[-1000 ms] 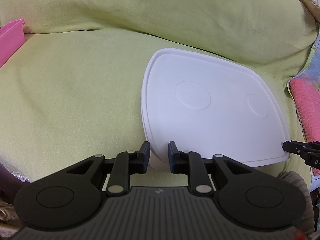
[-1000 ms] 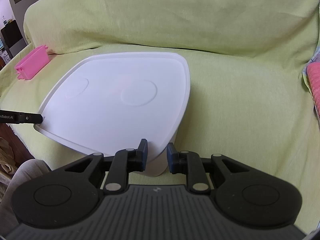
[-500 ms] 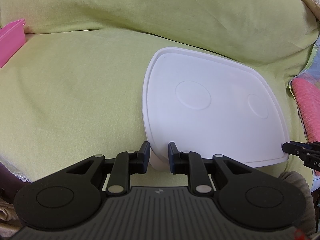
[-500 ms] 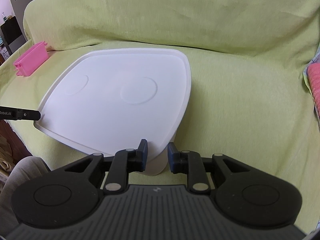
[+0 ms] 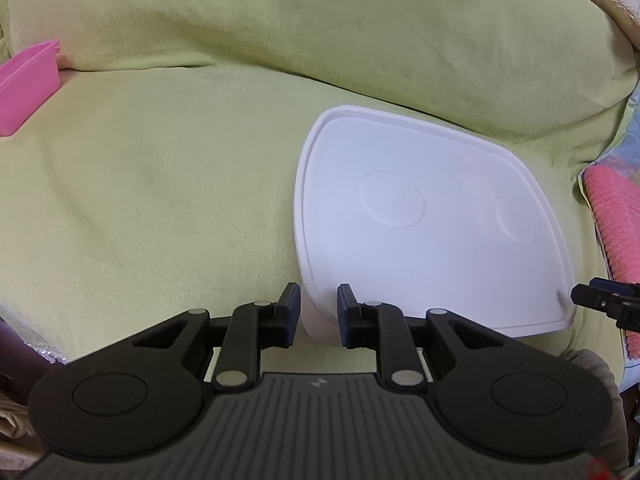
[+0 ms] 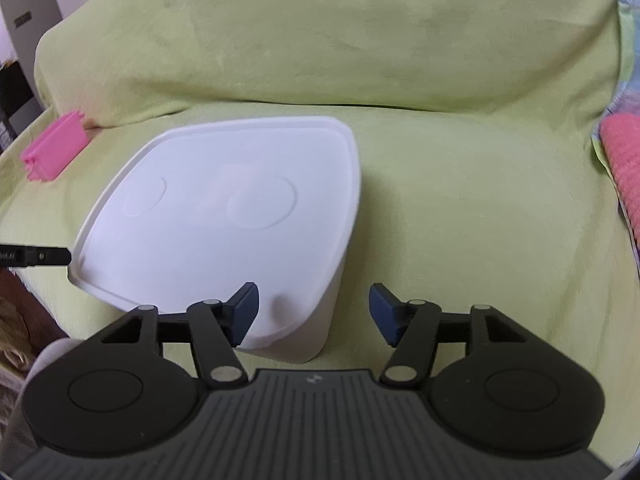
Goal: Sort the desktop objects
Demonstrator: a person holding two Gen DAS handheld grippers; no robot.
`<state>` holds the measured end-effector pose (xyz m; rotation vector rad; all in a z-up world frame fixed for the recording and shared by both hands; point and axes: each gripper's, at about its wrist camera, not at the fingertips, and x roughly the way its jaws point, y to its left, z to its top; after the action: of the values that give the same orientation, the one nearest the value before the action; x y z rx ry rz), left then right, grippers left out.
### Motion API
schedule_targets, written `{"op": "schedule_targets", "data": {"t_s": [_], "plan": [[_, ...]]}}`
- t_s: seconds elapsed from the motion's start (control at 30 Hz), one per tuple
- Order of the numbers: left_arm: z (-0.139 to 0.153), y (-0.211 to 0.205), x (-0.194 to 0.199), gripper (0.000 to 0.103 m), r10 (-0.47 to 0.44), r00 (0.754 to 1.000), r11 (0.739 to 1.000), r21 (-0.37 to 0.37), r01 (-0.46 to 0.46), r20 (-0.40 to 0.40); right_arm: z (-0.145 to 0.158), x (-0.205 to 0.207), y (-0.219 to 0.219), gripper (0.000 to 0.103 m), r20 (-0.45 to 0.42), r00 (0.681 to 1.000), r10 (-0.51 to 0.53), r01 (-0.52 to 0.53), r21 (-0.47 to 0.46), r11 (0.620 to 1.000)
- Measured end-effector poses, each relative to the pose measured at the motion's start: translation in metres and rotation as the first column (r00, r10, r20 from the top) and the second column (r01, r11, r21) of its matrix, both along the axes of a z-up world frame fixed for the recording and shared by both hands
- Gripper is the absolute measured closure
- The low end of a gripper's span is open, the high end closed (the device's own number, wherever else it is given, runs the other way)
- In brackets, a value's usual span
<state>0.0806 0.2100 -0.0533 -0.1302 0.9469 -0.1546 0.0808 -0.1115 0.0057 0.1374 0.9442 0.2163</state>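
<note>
A white box with a lid (image 5: 420,232) lies on the green sofa cover. My left gripper (image 5: 318,307) is shut on its near left corner, and shows as a dark tip (image 6: 40,256) at the box's edge in the right wrist view. My right gripper (image 6: 314,308) stands open around the near right corner of the white box (image 6: 224,216). Its left finger (image 6: 245,308) is close against the box wall and its right finger (image 6: 382,308) stands well clear. In the left wrist view the right gripper's tip (image 5: 600,300) sits just off the box's far corner.
A pink plastic bin (image 5: 24,80) (image 6: 54,150) rests at the sofa's left end. A pink knitted item (image 5: 616,216) (image 6: 624,160) lies at the right end. The green backrest (image 6: 320,40) rises behind the box. Bare green seat spreads to either side.
My right gripper has opened and let go of the box corner, drawing back a little. The left gripper stays shut on its corner.
</note>
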Motion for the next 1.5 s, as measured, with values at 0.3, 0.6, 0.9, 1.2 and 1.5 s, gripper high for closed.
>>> {"op": "schedule_targets", "data": {"t_s": [0.3, 0.6, 0.9, 1.2, 1.5], "plan": [[0.015, -0.008, -0.009, 0.034, -0.001, 0.999, 1.0, 0.014, 0.001, 0.042, 0.002, 0.002, -0.02, 0.001, -0.05, 0.994, -0.097, 0.103, 0.134, 0.986], [0.023, -0.023, -0.02, 0.029, -0.034, 0.998, 0.999, 0.027, 0.032, 0.054, 0.002, -0.006, -0.017, 0.001, -0.072, 0.994, -0.08, 0.091, 0.161, 0.983], [0.02, -0.042, -0.037, 0.015, -0.079, 0.995, 0.991, 0.114, 0.072, 0.059, 0.009, -0.022, 0.001, 0.001, -0.018, 1.0, -0.022, 0.023, 0.053, 0.998], [0.015, -0.058, -0.054, 0.014, -0.098, 0.994, 0.987, 0.135, 0.093, 0.037, 0.008, -0.046, 0.018, 0.001, 0.014, 0.999, 0.049, -0.048, -0.05, 0.998], [0.005, -0.064, -0.072, 0.013, -0.095, 0.995, 0.99, 0.102, 0.093, 0.015, 0.011, -0.06, 0.022, 0.001, 0.047, 0.999, 0.027, -0.025, -0.039, 0.999]]}}
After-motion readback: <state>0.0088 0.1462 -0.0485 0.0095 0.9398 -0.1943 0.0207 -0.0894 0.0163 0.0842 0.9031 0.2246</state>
